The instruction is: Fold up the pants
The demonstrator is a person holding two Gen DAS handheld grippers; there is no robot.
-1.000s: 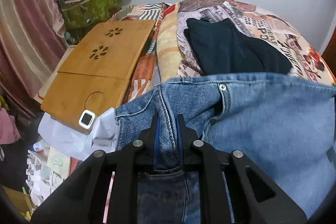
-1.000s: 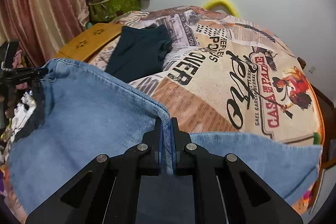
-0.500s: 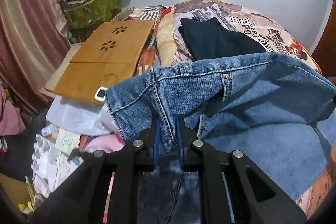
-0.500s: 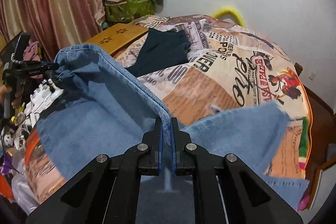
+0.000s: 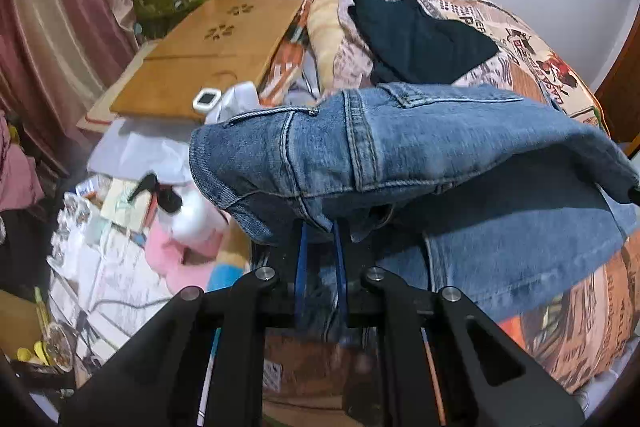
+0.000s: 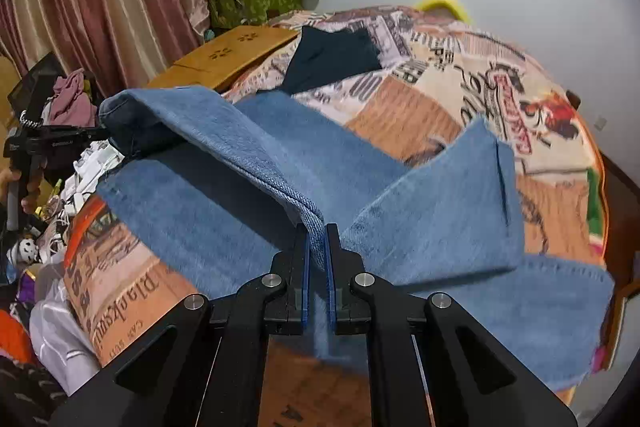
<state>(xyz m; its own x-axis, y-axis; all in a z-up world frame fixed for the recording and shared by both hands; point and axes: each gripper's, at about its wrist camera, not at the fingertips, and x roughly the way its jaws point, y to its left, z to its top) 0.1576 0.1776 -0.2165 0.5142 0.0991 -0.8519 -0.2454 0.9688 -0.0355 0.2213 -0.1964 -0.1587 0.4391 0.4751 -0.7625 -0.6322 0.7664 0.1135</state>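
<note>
**Jeans held up over the bed by both grippers**

The left gripper is clamped on the waistband end of the jeans, and the right gripper is clamped on a folded edge of a leg. The denim hangs between them above the patterned blanket, its lower part draped on it. A dark garment lies on the blanket beyond the jeans.

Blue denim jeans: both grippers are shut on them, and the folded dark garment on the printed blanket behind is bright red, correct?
Not quite. The folded garment is dark navy, nearly black, as the left wrist view shows. Both the left gripper and right gripper are shut on the blue denim jeans above the printed blanket.
</note>
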